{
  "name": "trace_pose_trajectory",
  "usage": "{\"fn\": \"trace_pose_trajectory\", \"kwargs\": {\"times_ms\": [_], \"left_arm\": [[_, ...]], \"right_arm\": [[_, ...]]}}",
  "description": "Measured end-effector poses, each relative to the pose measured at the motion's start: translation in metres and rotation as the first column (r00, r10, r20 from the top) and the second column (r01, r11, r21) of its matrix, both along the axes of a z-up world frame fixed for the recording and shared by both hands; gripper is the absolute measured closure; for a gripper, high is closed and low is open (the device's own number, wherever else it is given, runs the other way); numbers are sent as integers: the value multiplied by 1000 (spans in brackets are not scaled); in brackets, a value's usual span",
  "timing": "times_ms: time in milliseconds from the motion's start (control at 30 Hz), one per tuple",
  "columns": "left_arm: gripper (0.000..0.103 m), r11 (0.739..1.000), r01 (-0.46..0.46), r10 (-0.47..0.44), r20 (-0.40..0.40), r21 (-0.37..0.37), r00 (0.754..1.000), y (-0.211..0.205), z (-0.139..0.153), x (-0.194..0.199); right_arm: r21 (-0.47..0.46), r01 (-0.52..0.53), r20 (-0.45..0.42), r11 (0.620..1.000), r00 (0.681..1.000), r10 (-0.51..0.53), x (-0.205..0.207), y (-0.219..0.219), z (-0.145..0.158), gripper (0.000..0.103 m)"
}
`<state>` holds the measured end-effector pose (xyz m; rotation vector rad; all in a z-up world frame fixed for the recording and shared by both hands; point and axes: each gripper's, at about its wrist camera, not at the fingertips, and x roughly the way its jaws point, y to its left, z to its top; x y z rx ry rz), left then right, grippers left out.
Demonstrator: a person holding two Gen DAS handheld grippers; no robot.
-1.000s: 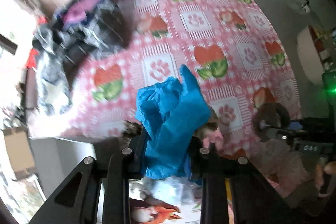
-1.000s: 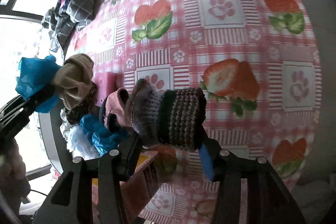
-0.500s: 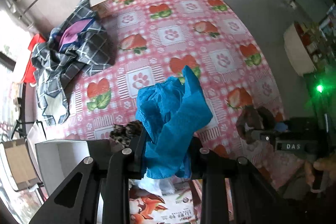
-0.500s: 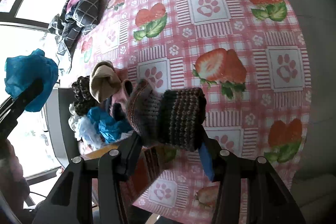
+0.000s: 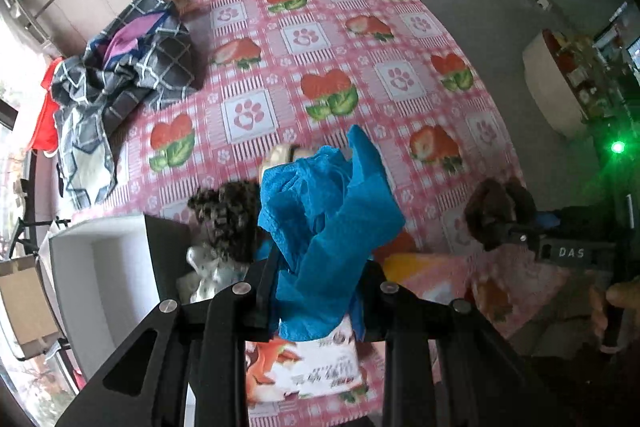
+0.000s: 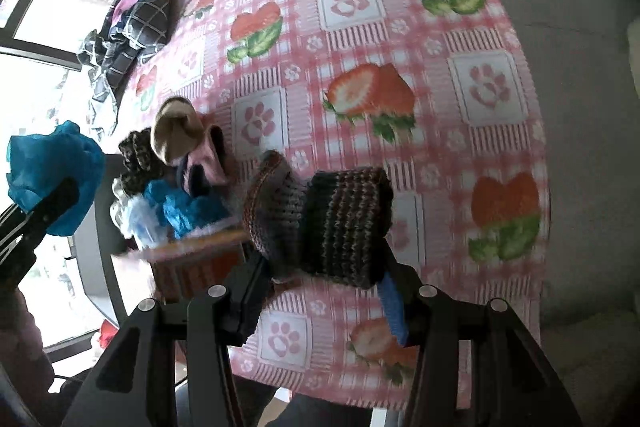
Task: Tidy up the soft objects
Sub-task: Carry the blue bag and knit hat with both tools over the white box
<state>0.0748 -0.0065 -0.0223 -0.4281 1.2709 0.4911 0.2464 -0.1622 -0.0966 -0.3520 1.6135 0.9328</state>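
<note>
My left gripper is shut on a crumpled blue cloth, which it holds above the bed's near edge. The right wrist view shows the same blue cloth far left. A striped brown knitted piece is pinched in my right gripper, also lifted off the bed. Below lies a heap of soft things: a beige sock, a pink item, a dark speckled knit and blue fabric. The right gripper shows at the right of the left wrist view.
The bed carries a pink strawberry-and-paw sheet. A dark checked blanket is bunched at its far left. A printed box and a white box stand by the near edge. Grey floor lies to the right.
Both grippers have risen and drawn back from the bed with their loads; the sheet looks smaller and farther. The beige sock and dark knit have come into view below the blue cloth.
</note>
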Motion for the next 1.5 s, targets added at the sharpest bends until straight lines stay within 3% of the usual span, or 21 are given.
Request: {"fn": "trace_pose_trajectory", "kwargs": {"times_ms": [400,767,1167,1500], "left_arm": [[74,998,51,-51,21,-26,998,-24,-7,-93],[74,996,-87,88,43,-11,995,-3,-3,-175],[74,951,-309,310,71,-26,948,36,-5,-259],[74,903,-424,429,85,-73,899,45,-18,-299]], "right_arm": [[-71,76,16,995,997,-75,-95,-55,1,52],[-51,-20,30,999,999,22,-173,-42,15,52],[-19,-219,126,976,967,220,-223,11,47,52],[-25,-394,173,919,903,392,-259,66,65,52]]}}
